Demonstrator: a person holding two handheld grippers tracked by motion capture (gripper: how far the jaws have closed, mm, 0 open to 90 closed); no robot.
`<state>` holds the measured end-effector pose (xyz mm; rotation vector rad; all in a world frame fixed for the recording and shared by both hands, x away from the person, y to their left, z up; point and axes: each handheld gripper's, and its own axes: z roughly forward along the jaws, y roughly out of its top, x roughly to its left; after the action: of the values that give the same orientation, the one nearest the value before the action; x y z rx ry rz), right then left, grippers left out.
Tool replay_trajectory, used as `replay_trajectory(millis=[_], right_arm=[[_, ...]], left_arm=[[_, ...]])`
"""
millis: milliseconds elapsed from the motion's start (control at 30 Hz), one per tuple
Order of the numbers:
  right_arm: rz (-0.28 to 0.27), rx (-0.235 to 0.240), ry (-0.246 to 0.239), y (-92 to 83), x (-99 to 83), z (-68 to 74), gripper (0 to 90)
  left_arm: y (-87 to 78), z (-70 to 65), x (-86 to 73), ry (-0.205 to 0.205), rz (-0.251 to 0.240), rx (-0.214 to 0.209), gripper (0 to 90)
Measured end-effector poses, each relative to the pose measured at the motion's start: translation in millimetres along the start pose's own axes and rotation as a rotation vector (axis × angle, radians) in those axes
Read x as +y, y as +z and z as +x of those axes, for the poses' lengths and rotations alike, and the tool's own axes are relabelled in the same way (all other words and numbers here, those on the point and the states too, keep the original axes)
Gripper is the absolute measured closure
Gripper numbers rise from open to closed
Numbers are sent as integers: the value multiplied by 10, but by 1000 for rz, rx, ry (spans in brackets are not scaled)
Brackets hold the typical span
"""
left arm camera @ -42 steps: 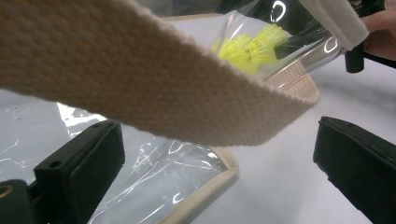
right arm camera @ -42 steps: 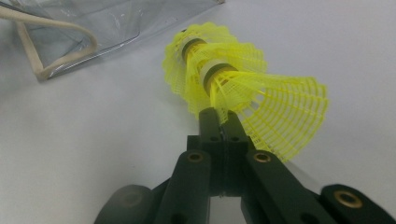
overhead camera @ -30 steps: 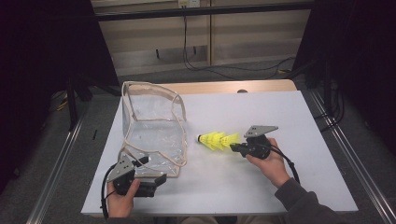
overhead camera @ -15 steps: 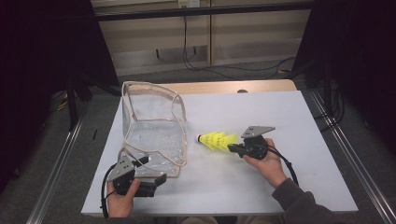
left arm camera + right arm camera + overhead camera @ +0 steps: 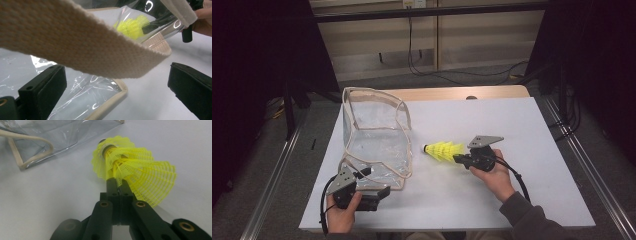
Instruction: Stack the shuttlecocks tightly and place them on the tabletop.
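One white table [image 5: 512,125] lies in front of me, and it is the biggest thing here. On its left half stands one clear plastic bag [image 5: 374,135], edged in beige webbing, its mouth gaping open; it is the only bag I count. One beige strap [image 5: 82,50] of that bag runs across my left gripper view, above and between the jaws.

I hold two grippers, one in each hand. My left gripper [image 5: 379,192] sits at the near left corner of the bag, jaws spread wide, with the bag's lower edge and the strap between them but neither pad pressing on anything that I can see. My right gripper [image 5: 458,159] lies just right of the bag, pointing toward it, and its jaws are pinched tight on the skirt of the yellow shuttlecocks [image 5: 443,150].

Those shuttlecocks are nested one in another: in the right gripper view [image 5: 135,170] I count at least two skirts, perhaps three. Their dark cork end points at the bag, near it yet not touching.
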<state>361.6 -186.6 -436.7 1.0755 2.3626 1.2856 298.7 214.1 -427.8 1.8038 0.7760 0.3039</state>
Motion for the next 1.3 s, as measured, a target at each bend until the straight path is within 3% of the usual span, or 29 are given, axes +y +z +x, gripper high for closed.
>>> replay_trajectory(millis=[400,1300], right_arm=[[-17,-9,24,32,12,43,896],[5,7,27,117,31,176,839]], left_arm=[[-1,0,1,0,0,0,20],[2,1,3,4,1,4,19]])
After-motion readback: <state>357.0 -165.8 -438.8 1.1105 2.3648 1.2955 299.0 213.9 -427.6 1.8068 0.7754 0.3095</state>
